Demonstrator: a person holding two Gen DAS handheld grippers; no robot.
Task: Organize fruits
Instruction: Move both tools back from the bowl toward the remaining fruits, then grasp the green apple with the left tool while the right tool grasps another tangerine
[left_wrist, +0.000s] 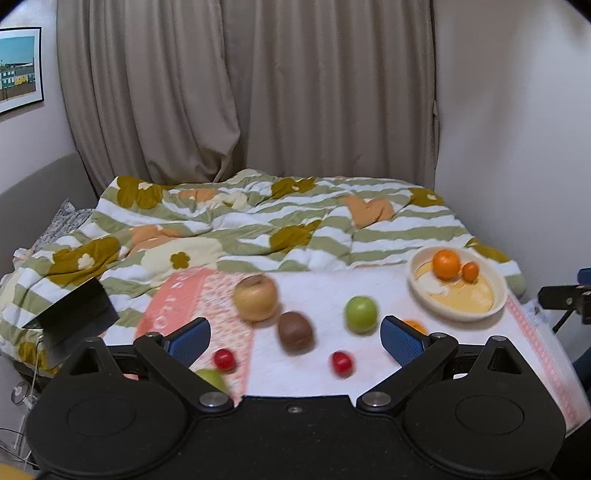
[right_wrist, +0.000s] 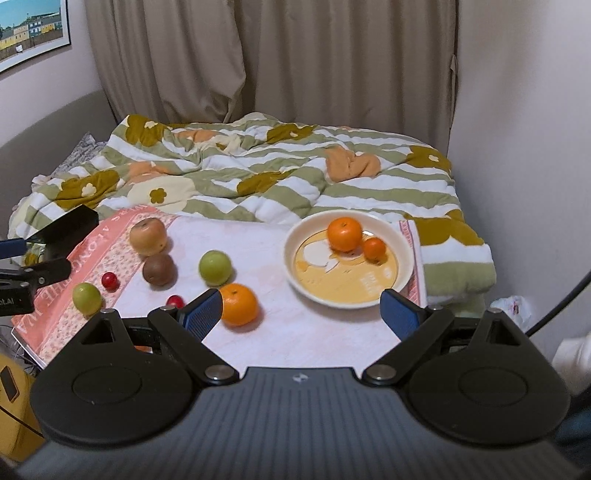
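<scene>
A cream bowl (right_wrist: 397, 280) on the cloth-covered table holds a large orange (right_wrist: 344, 233) and a small orange (right_wrist: 374, 249); in the left wrist view the same bowl (left_wrist: 496, 295) sits at the right. Loose on the cloth lie a third orange (right_wrist: 239, 304), a green apple (right_wrist: 215, 267), a brown kiwi (right_wrist: 159, 268), a yellowish apple (right_wrist: 147, 231), two red cherries (right_wrist: 109, 280) (right_wrist: 174, 301) and another green fruit (right_wrist: 86, 298). My right gripper (right_wrist: 301, 314) is open, near the loose orange. My left gripper (left_wrist: 295, 338) is open above the kiwi (left_wrist: 295, 331) and cherries.
The table's white cloth (right_wrist: 295, 332) has pink borders. Behind it lies a bed with a striped floral duvet (right_wrist: 258, 173), curtains (right_wrist: 277, 55) beyond. A black object (left_wrist: 70, 317) stands at the table's left edge. A wall closes in on the right.
</scene>
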